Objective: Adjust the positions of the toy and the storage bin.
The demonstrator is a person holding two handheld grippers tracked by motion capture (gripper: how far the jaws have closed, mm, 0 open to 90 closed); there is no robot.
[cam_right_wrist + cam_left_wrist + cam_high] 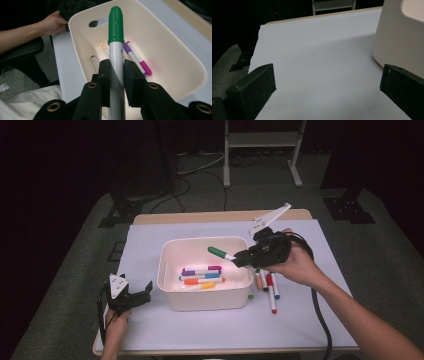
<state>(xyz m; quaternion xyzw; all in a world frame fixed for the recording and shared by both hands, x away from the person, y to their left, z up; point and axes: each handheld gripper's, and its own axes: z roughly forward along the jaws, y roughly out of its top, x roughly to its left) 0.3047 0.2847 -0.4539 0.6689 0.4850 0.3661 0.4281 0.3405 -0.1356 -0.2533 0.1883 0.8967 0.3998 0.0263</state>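
Green-capped marker [116, 50] is sitting clamped between the jaws of the right gripper [116, 72], its grey barrel running up through the pads and its cap pointing out beyond the tips, over the white bin [175, 50]. Below and past the jaw tips, a purple-and-pink marker [140, 60] and other markers are lying on the bin floor. Behind the right gripper, loose markers [267, 287] are resting on the sheet just beside the bin. Nothing is blocking the marker's cap. The left gripper [131, 295] is resting with its jaws standing wide and nothing between them; the bin's outer wall [399, 37] is rising just beyond its right-hand jaw. A pale paper sheet [317, 55] is covering the table, and the room behind is lying dark.
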